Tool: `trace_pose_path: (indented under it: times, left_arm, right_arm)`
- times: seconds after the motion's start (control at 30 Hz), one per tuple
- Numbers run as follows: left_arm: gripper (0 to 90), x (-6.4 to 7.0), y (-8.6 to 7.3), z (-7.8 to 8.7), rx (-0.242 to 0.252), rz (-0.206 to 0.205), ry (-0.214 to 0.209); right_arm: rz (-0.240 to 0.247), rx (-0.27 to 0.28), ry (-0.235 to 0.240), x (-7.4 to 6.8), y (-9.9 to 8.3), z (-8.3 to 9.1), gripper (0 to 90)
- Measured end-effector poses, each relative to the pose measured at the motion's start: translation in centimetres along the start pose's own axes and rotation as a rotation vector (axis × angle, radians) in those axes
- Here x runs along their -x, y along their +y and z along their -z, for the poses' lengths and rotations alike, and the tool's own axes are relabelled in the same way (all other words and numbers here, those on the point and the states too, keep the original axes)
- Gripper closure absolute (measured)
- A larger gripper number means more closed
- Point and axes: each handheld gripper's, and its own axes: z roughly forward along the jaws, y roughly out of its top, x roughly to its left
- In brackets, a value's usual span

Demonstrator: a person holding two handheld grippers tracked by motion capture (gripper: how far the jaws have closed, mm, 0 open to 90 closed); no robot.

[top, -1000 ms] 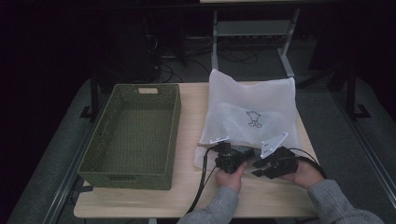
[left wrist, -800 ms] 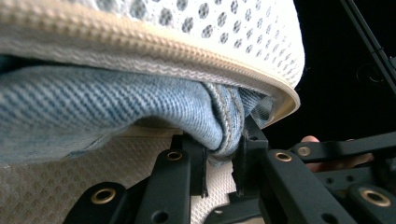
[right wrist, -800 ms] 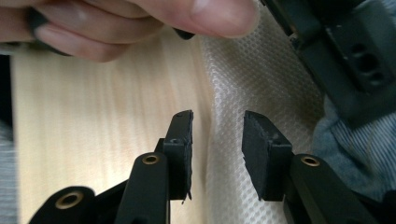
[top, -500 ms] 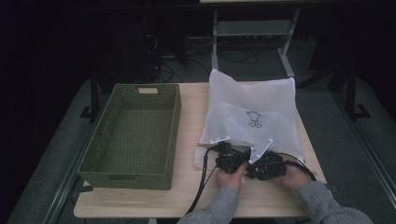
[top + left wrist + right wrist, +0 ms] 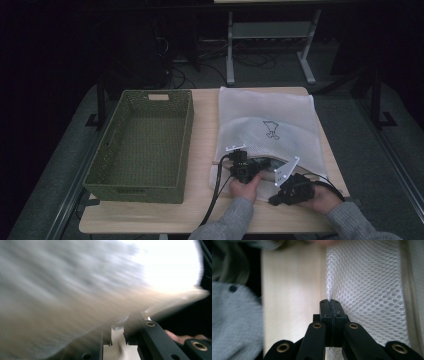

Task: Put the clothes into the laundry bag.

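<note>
A white mesh bag (image 5: 267, 127) with a small dark print lies flat on the right half of the wooden table (image 5: 202, 125). My left gripper (image 5: 243, 167) is at the bag's near edge. In the left gripper view its jaws (image 5: 117, 332) stand a little apart, table showing through the gap, and blurred mesh (image 5: 62, 290) hangs over the left one. My right gripper (image 5: 292, 187) is by the bag's near right corner. Its jaws (image 5: 332, 302) are shut on a fold of the mesh (image 5: 367, 290), and a zip (image 5: 412, 290) runs along the fabric's right side.
An empty green perforated basket (image 5: 107, 165) takes up the table's left half. Grey sleeves (image 5: 225, 225) come in from the near edge, and a black cable (image 5: 215, 192) trails from the left gripper. Behind the table are a metal stand (image 5: 270, 35) and floor cables.
My right gripper slid a little towards the left one, then drew back towards the near edge. The left gripper has stayed at the bag's near edge.
</note>
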Motion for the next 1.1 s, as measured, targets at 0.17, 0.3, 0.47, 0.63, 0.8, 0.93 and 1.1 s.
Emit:
trace_pose_path:
  times: [0.17, 0.3, 0.47, 0.63, 0.8, 0.93, 1.1]
  left_arm:
    - [78.6, -0.4, 0.4, 0.0, 0.008, 0.002, 0.02]
    - [73.6, 0.0, -0.2, 0.3, -0.008, -0.006, 0.014]
    - [62.9, 0.3, -1.0, 1.2, -0.016, -0.009, 0.005]
    - [58.6, 0.3, -2.1, 3.0, -0.022, -0.015, 0.006]
    - [57.0, -0.2, -2.1, 4.5, -0.006, -0.001, 0.026]
    - [56.6, -0.5, -1.8, 4.7, 0.018, 0.011, 0.03]
    - [58.6, -0.9, -1.4, 4.3, 0.032, 0.037, 0.017]
  right_arm:
    - [0.026, -0.017, 0.049, -0.9, -0.1, -0.1, 88.4]
    - [0.0, 0.013, 0.034, -0.3, 0.3, 1.0, 74.8]
    - [0.0, 0.06, -0.036, -0.4, 0.9, 3.3, 68.9]
    - [-0.009, 0.139, -0.149, 0.2, 1.9, 6.8, 61.5]
    - [-0.025, 0.179, -0.273, 1.5, 3.1, 8.7, 58.8]
    - [-0.028, 0.155, -0.347, 2.6, 4.2, 8.1, 59.4]
    - [-0.031, 0.098, -0.345, 3.6, 4.9, 6.7, 83.2]
